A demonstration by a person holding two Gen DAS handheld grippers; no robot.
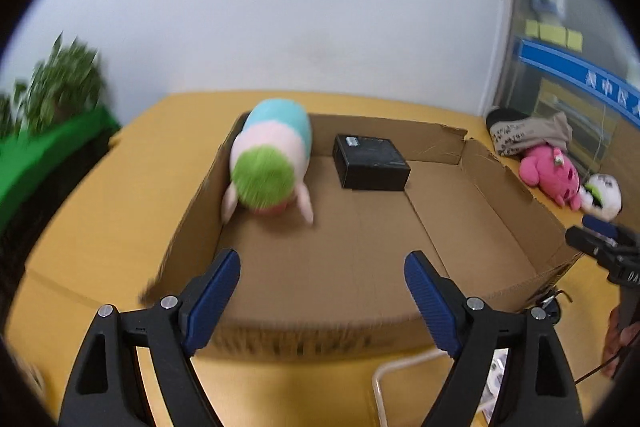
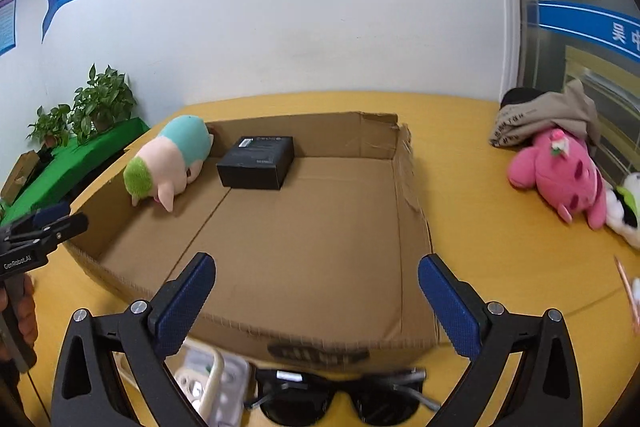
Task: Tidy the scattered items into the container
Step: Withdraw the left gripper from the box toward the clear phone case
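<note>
Sunglasses [image 2: 338, 401] lie nearest the right wrist camera, on the yellow surface [image 2: 500, 247] just outside the near wall of the cardboard box [image 2: 320, 343], beside a white plastic item [image 2: 208, 383] that is too blurred to identify. Both grippers hover at that near wall with nothing in them: the left gripper [image 1: 322, 295] has its blue fingers [image 1: 212, 297] spread wide, and the right gripper [image 2: 316, 301] likewise.

Inside the box, 2 things already rest at the far left: a pastel plush with green hair [image 1: 270, 167], leaning on the left wall, and a black box [image 1: 372, 167] near it. Outside, well to the right, a pink plush [image 2: 560, 175] touches a white plush [image 2: 626, 211], with a folded beige garment [image 2: 548, 119] behind.

By this layout the tidying looks partly done. Next would likely be a reach for an item still outside the box, with the sunglasses closest to the right gripper.

"GenRobot.AI" reads on the left gripper body. Print on the box's near wall, the black box label and the wall posters is not legible.
</note>
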